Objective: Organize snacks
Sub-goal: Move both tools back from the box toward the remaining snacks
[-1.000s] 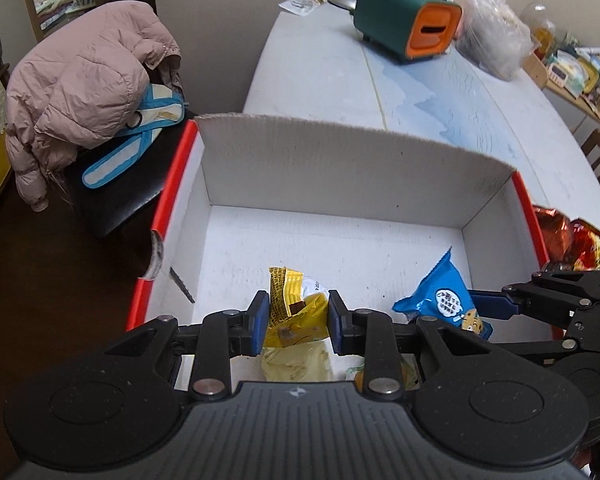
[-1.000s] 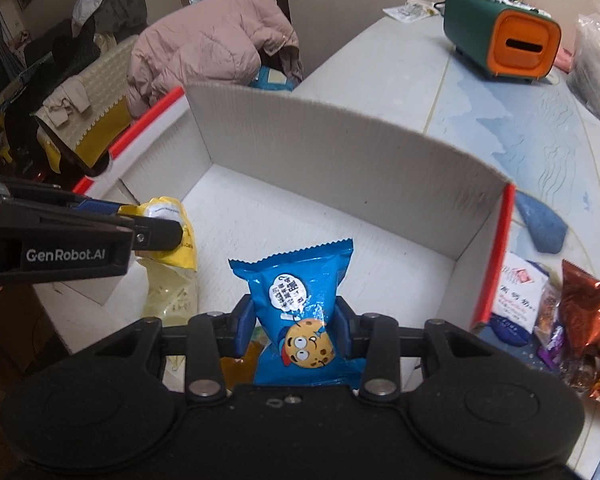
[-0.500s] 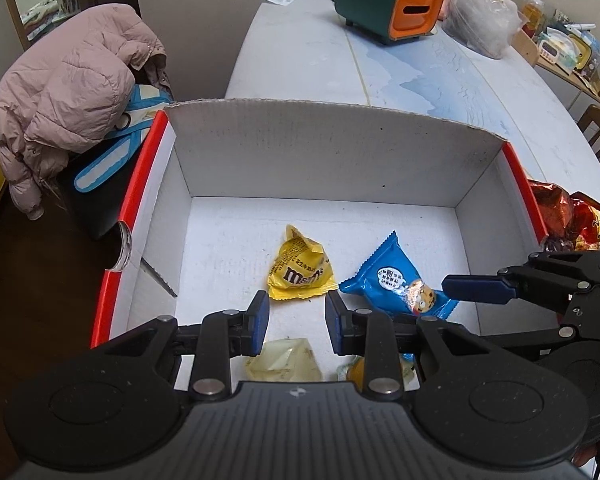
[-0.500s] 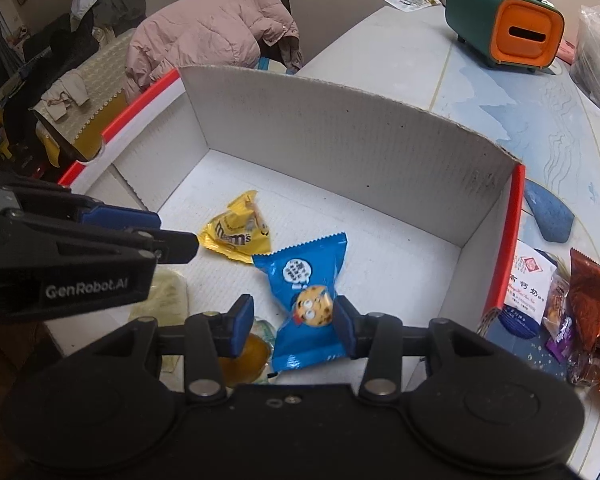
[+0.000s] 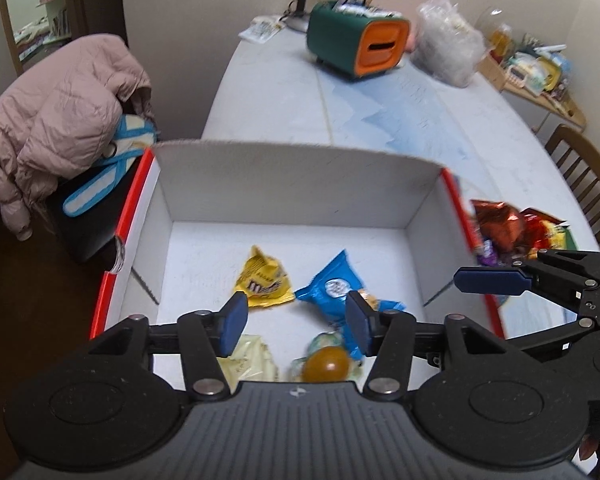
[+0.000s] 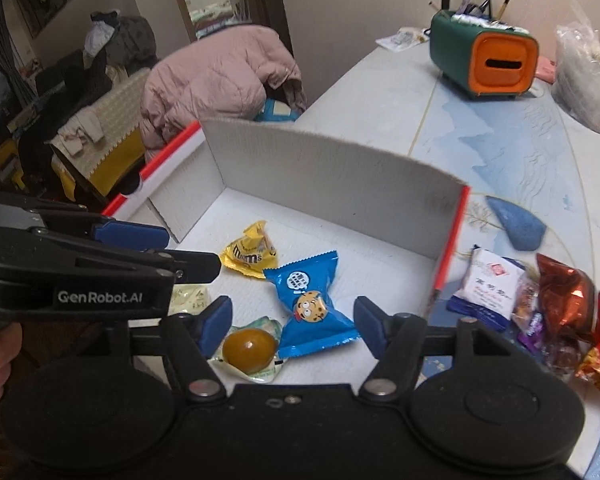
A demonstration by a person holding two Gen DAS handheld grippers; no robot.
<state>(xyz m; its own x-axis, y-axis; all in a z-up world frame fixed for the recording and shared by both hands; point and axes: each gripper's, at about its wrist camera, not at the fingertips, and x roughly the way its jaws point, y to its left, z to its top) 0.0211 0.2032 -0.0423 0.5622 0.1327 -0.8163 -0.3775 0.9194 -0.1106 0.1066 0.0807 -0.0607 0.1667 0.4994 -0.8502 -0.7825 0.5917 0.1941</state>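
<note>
Left gripper [image 5: 294, 322]: jaws spread wide, holding nothing, hovering above the near edge of the box [image 6: 332, 168]. Right gripper [image 6: 292, 326]: same, spread and empty, above the box's near right part.

Snacks in the box, left to right: pale yellow packet [image 5: 252, 360] at the near edge, yellow M&M's bag [image 6: 249, 255] mid-floor, clear-wrapped amber sweet [image 6: 249, 346] near edge, blue cookie packet [image 6: 314, 300] just beside the M&M's bag, corners close or touching.

Risks:
- Box's left wall sits at the table edge, above the chair with the pink jacket [image 5: 60, 116]. A push on that wall could tip or slide the box off.
- Wrappers are slick, light film; a pinch on a crimped end could slip, and a sweeping finger would drag neighbours.
- Both grippers sit close together over the box; they could clash if they move together.

Right of the box: loose pile still on the table [image 5: 284, 88] — white-and-blue packet [image 6: 486, 288] touching the box's red edge, then red foil bag [image 6: 560, 292] and small sweets. That right wall stands between the pile and the box floor, so items need lifting over it. Green-orange holder [image 6: 484, 58] and plastic bag [image 6: 584, 80] are well apart, no obstruction.
</note>
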